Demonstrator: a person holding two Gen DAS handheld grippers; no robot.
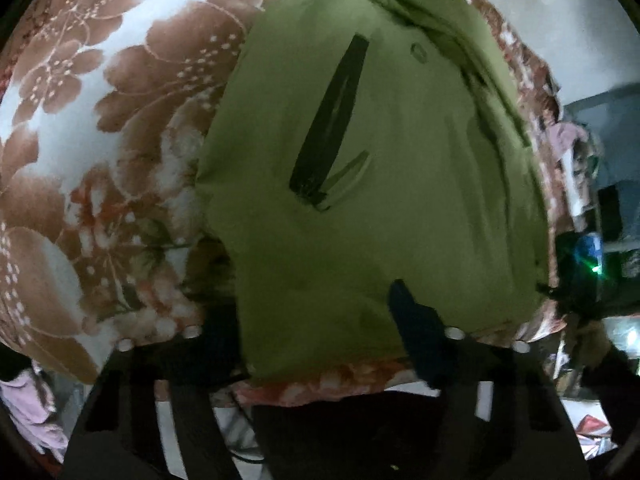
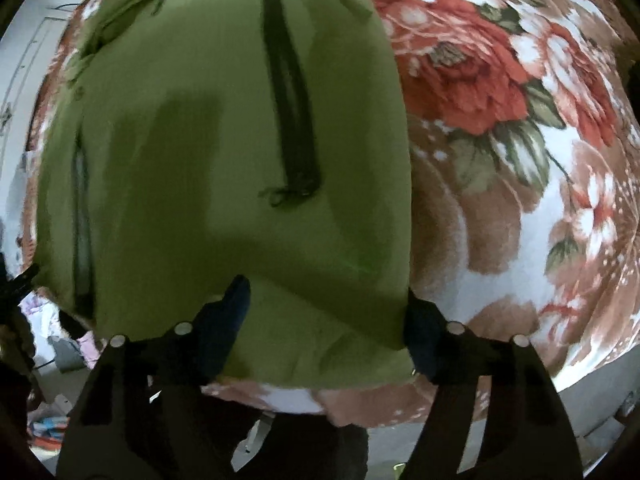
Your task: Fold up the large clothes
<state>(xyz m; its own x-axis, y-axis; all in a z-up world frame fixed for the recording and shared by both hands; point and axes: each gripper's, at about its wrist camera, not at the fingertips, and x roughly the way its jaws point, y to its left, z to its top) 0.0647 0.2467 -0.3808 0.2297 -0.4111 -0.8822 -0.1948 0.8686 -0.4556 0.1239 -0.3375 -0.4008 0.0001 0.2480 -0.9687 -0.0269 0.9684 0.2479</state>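
Note:
An olive-green garment (image 1: 400, 200) with a dark zip pocket slit (image 1: 332, 120) lies flat on a floral blanket (image 1: 120, 120). My left gripper (image 1: 316, 304) points down over its near left corner. One finger (image 1: 408, 312) rests on the cloth and the other sits dark beside the cloth's edge, with the jaws apart and the hem between them. In the right wrist view the same garment (image 2: 200, 160) fills the left half. My right gripper (image 2: 328, 296) straddles its near right corner, with one finger (image 2: 236, 300) on the cloth, one finger (image 2: 420, 320) at its edge, and the jaws apart.
The blanket (image 2: 520, 200) with red and brown flowers spreads beyond the garment on both sides, and its near edge (image 1: 320, 388) drops off just below the hem. Pink cloth (image 1: 28, 408) lies on the floor. Clutter (image 1: 576, 152) and a dark device with a green light (image 1: 588, 264) stand beside the bed.

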